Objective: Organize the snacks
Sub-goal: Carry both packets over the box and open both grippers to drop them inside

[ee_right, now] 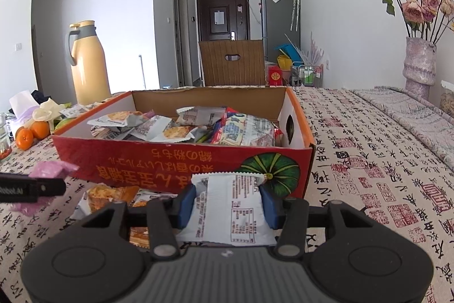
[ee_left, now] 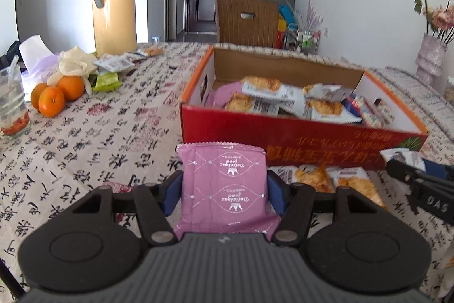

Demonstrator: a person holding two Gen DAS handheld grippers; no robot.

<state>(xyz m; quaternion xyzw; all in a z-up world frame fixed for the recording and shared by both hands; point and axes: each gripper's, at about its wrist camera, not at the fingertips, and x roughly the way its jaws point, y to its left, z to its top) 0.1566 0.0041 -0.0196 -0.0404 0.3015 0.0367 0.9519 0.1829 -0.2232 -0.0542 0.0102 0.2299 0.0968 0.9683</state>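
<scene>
My left gripper (ee_left: 224, 190) is shut on a pink snack packet (ee_left: 224, 183), held just above the tablecloth in front of the red cardboard box (ee_left: 298, 141). In the right wrist view, my right gripper (ee_right: 227, 205) is shut on a white snack packet (ee_right: 229, 206), close to the near wall of the red cardboard box (ee_right: 170, 163). The box holds several white and orange snack packets (ee_left: 272, 95) and a pink one. Loose orange-printed packets (ee_left: 334, 179) lie on the cloth before the box. The left gripper with its pink packet (ee_right: 48, 172) shows at the left of the right wrist view.
A yellow thermos jug (ee_left: 113, 7), oranges (ee_left: 54, 98), a glass (ee_left: 12, 101), tissues and small packets crowd the far left of the table. A vase of dried roses (ee_right: 420, 61) stands at the far right. A brown chair (ee_left: 247, 22) is behind the table.
</scene>
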